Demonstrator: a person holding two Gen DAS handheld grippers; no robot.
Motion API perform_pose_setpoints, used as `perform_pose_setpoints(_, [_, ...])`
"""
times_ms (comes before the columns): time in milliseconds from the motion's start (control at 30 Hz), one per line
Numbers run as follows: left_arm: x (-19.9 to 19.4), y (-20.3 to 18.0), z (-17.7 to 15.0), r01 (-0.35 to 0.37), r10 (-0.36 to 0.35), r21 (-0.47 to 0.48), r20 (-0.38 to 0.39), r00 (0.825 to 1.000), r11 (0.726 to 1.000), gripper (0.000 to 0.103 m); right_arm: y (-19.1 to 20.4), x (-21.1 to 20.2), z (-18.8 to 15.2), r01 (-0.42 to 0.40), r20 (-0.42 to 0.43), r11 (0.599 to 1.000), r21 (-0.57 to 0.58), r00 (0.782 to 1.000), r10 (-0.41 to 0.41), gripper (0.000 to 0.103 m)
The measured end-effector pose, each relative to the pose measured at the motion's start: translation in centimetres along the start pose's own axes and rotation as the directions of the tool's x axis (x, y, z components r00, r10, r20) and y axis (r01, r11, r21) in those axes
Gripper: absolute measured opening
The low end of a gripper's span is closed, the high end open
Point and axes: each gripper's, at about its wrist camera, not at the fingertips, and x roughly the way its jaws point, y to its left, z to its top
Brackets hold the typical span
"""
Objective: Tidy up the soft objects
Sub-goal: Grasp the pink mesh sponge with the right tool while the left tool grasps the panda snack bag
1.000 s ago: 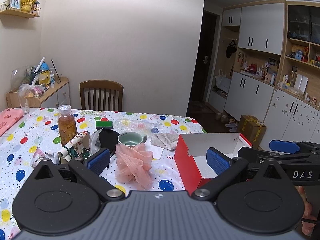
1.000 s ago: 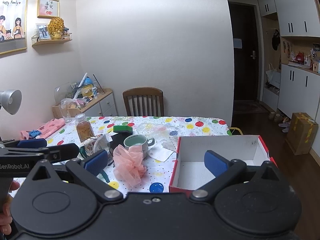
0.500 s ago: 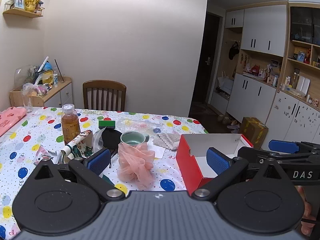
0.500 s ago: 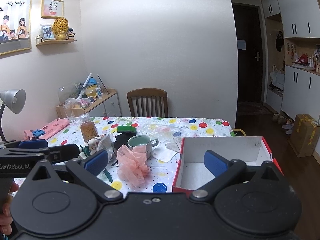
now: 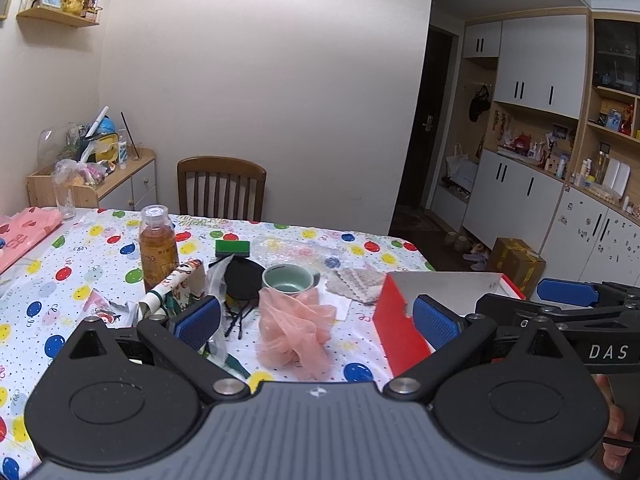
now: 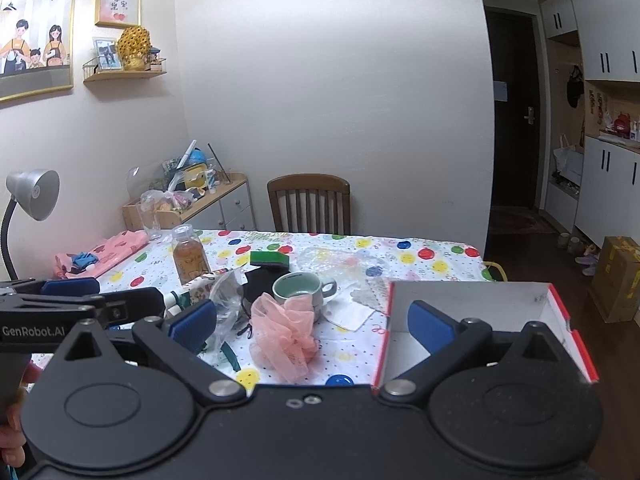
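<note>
Nothing is packed yet: your left gripper (image 5: 316,318) and right gripper (image 6: 310,322) gape empty, pink mesh pouf (image 5: 294,330) between the fingers, red box (image 6: 472,320) bare.

"DAS" on right gripper (image 5: 568,294); "GenRobot.AI" on left gripper (image 6: 68,286); "Happy Family" on picture (image 6: 36,36)

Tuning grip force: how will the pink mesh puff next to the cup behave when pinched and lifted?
The pink mesh puff looks like loose gathered netting, so it will probably squash flat between the pads and hang floppy. It seems very light for its bulk. Its folds rest against the green cup, so a snagged lift could nudge or tip the cup. Both grippers, left gripper and right gripper, are open and empty.
</note>
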Motion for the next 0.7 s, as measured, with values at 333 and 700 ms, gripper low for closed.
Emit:
perform_pose_setpoints(333, [3.5, 5.9, 1.0, -0.073, 0.073, -0.011, -0.048, 0.996, 0.997, 0.103, 2.4, 4.6, 0.9, -0.004, -0.042, 1.000, -0.007, 0.999, 0.003, 0.099])
perform_pose_setpoints(700, [8.2, 16.8, 1.0, -0.192, 0.183, -0.087, -0.101, 0.978, 0.977, 0.103, 4.3, 11.9, 0.4, 0.000, -0.170, 1.000, -0.015, 0.985, -0.003, 0.091])
